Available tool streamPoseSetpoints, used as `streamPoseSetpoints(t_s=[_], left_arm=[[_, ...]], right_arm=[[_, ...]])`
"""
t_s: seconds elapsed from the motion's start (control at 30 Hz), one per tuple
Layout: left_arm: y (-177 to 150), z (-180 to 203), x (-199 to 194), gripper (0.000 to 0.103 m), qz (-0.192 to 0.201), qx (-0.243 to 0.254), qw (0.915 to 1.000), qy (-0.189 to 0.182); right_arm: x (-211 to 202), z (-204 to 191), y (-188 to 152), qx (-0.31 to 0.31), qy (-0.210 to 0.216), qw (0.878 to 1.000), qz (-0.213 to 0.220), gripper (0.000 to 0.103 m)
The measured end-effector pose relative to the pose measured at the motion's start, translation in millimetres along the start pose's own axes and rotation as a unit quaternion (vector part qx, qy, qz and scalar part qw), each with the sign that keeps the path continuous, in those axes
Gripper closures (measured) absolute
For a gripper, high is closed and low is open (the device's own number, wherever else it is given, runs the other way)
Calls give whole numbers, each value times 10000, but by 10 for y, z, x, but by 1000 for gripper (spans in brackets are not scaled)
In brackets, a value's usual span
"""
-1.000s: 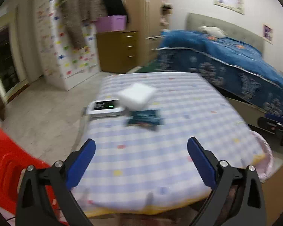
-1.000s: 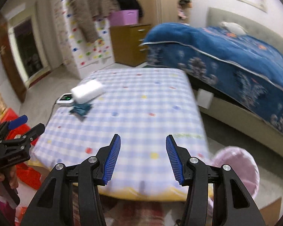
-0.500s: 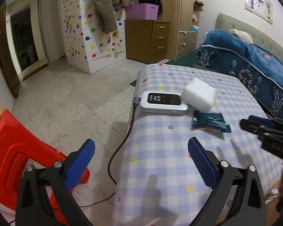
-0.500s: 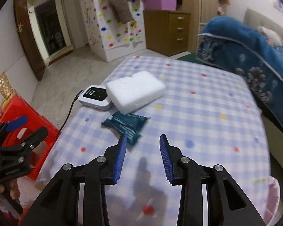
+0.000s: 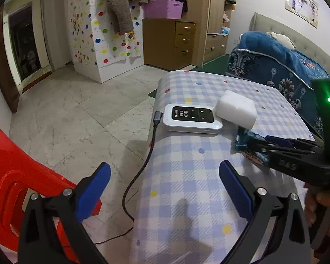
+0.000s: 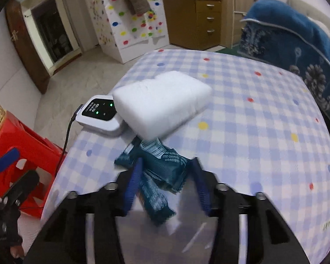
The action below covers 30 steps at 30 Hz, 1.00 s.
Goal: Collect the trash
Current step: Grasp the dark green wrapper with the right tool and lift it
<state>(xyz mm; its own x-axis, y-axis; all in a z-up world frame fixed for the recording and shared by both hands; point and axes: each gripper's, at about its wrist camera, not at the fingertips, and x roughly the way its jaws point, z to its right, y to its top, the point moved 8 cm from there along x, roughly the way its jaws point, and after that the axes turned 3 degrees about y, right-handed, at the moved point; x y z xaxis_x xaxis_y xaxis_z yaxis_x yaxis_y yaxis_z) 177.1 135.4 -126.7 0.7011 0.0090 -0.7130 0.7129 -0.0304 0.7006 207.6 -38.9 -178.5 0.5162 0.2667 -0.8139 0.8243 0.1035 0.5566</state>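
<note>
A dark teal snack wrapper [image 6: 159, 167] lies on the checked tablecloth [image 6: 242, 121], in front of a white foam block [image 6: 162, 103]. My right gripper [image 6: 168, 184] is open with its blue fingers on either side of the wrapper, right over it. In the left wrist view the right gripper [image 5: 281, 143] comes in from the right and covers most of the wrapper [image 5: 244, 140]. My left gripper [image 5: 165, 189] is open and empty, low over the table's left edge.
A white device [image 5: 192, 118] with green lights sits beside the foam block [image 5: 236, 109], its black cable [image 5: 140, 171] hanging off the table edge. A red plastic stool [image 5: 13, 189] stands at the left. A blue-covered bed [image 5: 281, 66] lies behind the table.
My right gripper has moved forward and down until its fingers straddle the wrapper. The left gripper has swung left toward the table's edge and stayed open.
</note>
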Motion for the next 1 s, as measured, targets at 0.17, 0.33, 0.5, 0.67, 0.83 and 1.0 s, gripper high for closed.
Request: streamPoseSetpoints(t_s=[0.17,0.33,0.5,0.67,0.83,1.0], left_arm=[[12,176,-31,7,39,146,9998,-118],[33,456,-64,7,90,384,9987,-311],[36,773,-72,7,47,499,9971,-568],[-6,1073,-97,7,-5,563,9956,-754],[-52,1333,-159,7,-21,675,9938,-882],[-199,1789,-298,9,-75,907,9863,-1373]], right_arm=[[-262,163,-135,45,-23,10000,60,86],[-589,337,-297,18,-94,9998,191,89],[-817,583,-462,-77,-527,9984,192,89],[-919,885,-821,-90,-897,9957,-190,89],[-1066,1203,-1004,132,-1188,9927,-177,88],[-1129,1323,-1105,399,-958,9946,-49,88]])
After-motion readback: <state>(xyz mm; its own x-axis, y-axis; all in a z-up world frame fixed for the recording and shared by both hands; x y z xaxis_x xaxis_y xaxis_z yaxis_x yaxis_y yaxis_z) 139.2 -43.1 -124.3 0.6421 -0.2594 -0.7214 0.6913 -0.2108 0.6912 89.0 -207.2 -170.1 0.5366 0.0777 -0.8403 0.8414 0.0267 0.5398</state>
